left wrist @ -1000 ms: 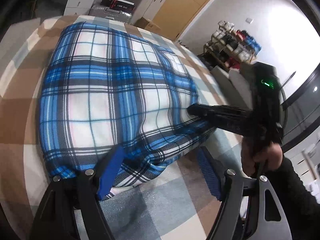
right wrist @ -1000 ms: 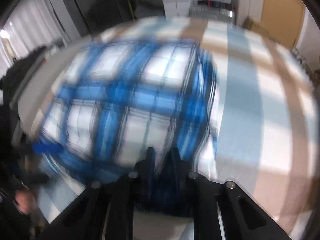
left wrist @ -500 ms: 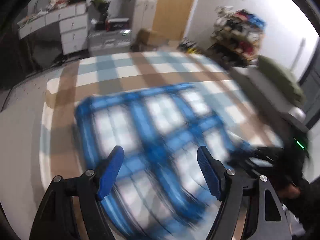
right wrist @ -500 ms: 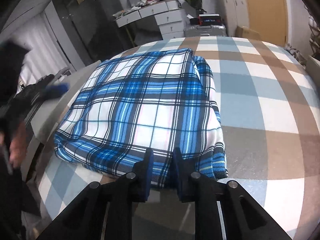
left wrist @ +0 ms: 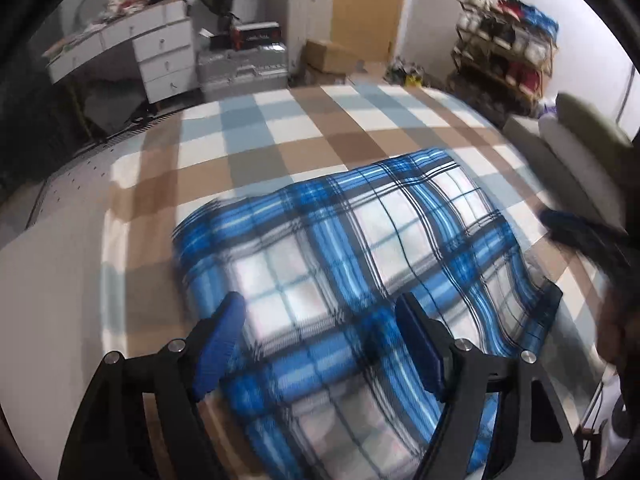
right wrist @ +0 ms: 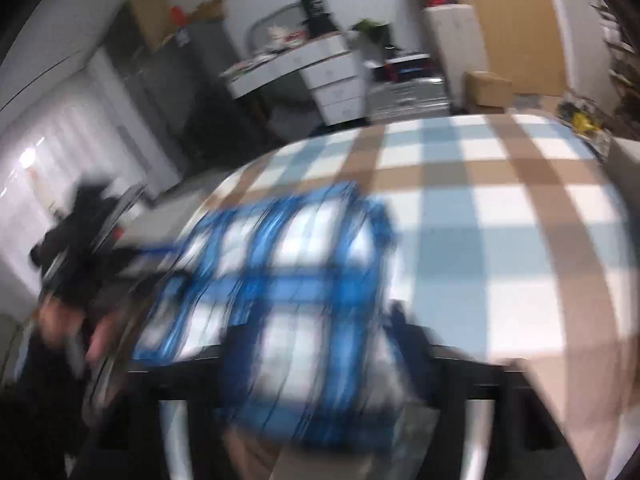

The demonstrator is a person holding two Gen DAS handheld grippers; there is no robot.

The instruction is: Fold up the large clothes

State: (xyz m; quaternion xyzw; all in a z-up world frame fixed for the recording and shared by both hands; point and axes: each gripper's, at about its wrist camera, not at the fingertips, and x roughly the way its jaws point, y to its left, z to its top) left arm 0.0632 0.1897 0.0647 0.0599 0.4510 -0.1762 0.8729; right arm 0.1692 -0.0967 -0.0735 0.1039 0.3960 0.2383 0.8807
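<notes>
Here the left gripper hangs spread above the folded blue plaid garment on the checked bedcover; the blurred right gripper's state is unreadable.

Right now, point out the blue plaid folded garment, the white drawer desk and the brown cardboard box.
Blue plaid folded garment [left wrist: 384, 240], left wrist view, top panel.
White drawer desk [left wrist: 164, 60], left wrist view, drawer fronts.
Brown cardboard box [left wrist: 330, 56], left wrist view, top face.
</notes>
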